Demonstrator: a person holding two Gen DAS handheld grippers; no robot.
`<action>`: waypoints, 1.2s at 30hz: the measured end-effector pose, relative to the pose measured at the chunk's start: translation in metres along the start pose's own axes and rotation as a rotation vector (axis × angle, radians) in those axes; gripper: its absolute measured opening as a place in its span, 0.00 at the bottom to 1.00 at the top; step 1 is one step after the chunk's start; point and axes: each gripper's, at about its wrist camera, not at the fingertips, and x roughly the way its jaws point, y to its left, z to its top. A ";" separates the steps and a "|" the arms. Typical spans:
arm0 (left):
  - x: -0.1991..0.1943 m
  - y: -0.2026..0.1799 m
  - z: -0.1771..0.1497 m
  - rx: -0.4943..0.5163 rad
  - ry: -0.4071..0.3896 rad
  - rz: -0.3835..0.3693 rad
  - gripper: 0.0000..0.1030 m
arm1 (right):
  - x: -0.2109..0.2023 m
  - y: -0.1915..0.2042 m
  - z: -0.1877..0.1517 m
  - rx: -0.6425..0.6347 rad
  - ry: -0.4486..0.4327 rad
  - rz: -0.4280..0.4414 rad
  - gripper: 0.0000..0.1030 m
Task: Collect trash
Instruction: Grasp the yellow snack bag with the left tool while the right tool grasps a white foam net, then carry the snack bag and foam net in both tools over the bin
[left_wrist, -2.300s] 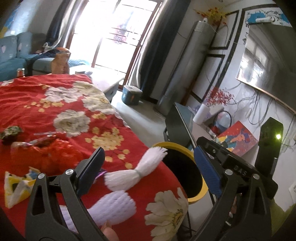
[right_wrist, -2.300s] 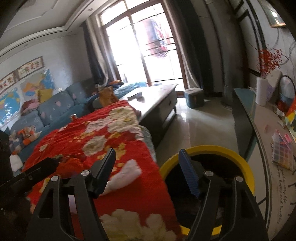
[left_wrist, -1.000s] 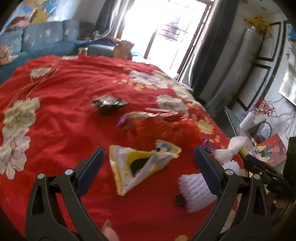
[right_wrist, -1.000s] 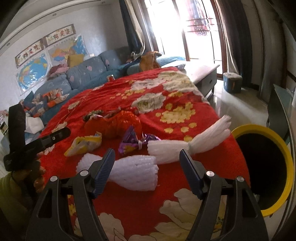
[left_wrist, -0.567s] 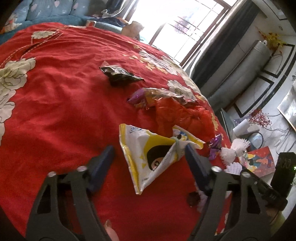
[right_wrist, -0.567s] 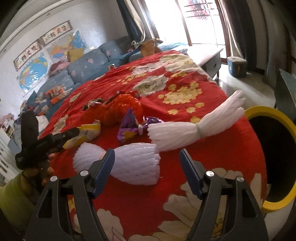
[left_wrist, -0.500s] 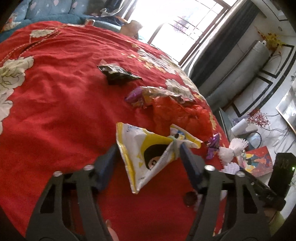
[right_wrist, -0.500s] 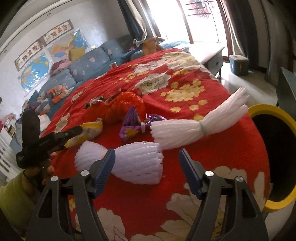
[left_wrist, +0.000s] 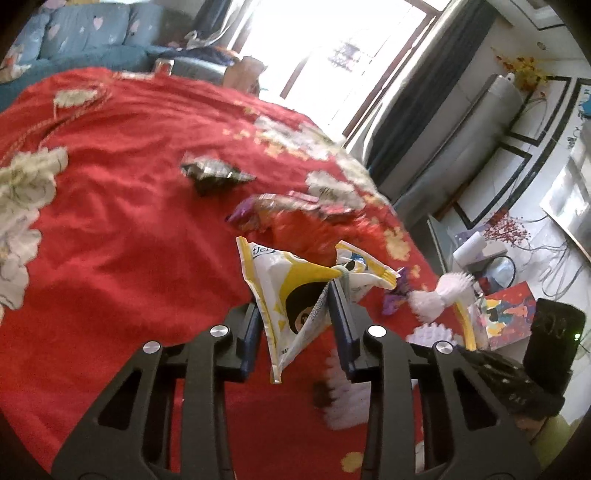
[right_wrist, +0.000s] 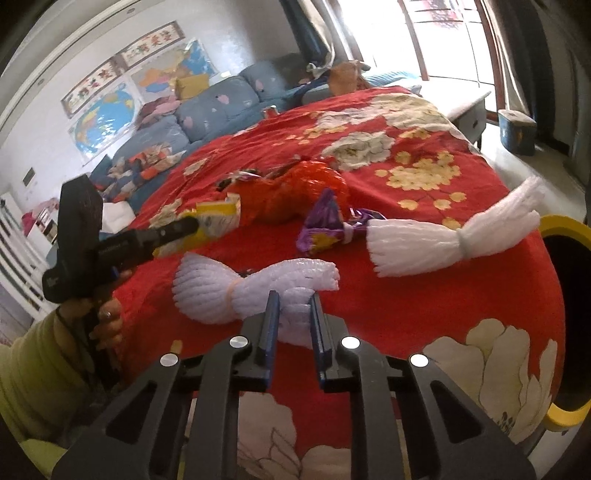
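Your left gripper (left_wrist: 295, 317) pinches the yellow wrapper (left_wrist: 291, 291), and your right gripper (right_wrist: 293, 314) squeezes the near foam net (right_wrist: 255, 288); either soft, light piece could slip free on the lift toward the bin (right_wrist: 565, 332) at right.

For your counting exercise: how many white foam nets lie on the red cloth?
2. One foam net is between the right gripper's fingers; the other net lies near the yellow bin. More could be hidden.
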 end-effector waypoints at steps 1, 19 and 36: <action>-0.003 -0.002 0.001 0.008 -0.010 -0.001 0.26 | -0.001 0.001 0.001 -0.006 -0.002 0.002 0.14; -0.036 -0.049 0.015 0.099 -0.121 -0.033 0.26 | -0.046 -0.012 0.027 0.009 -0.177 -0.073 0.12; -0.030 -0.108 0.017 0.191 -0.140 -0.112 0.26 | -0.087 -0.055 0.042 0.107 -0.318 -0.201 0.12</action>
